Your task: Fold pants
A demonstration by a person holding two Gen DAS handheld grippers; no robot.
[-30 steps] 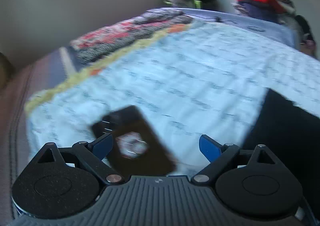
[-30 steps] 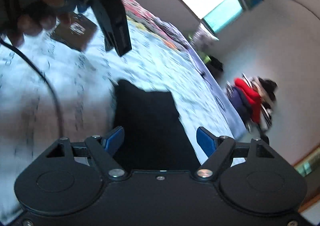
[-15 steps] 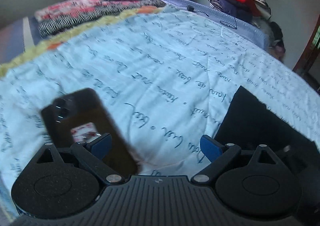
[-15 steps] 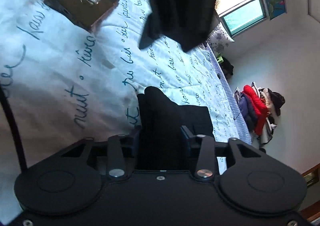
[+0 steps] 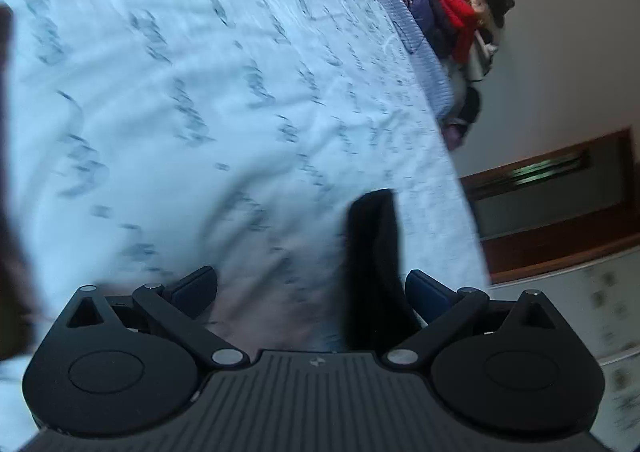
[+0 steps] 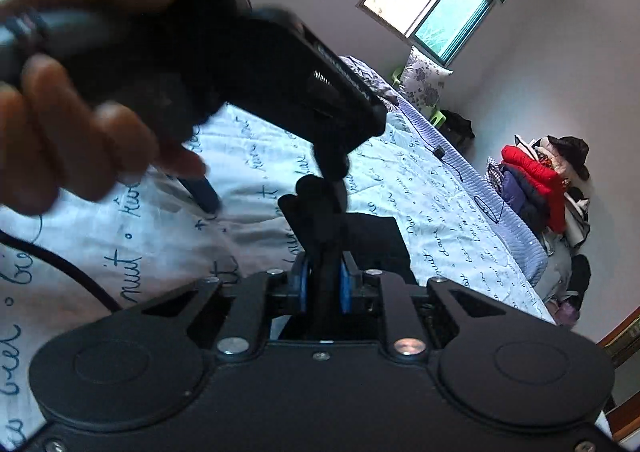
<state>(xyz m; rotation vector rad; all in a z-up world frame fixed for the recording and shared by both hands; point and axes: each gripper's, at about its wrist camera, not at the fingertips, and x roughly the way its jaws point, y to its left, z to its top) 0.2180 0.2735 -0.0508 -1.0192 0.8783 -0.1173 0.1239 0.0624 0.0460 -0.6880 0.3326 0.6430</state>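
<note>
We clench the right claw (image 6: 323, 284) on the pants (image 6: 320, 208) — still tightening; the left claw (image 5: 312, 286), released and widening, has that raised fold ahead-right, nearer its right finger.

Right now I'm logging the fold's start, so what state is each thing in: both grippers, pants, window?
right gripper: jaws closing, blue pads pressed on a raised fold of the pants.
left gripper: jaws opening, wide, nothing gripped; black cloth lies between its fingers.
pants: black, bunched, one edge lifted off the bedsheet.
window: one pane bright, whether open unclear.
</note>
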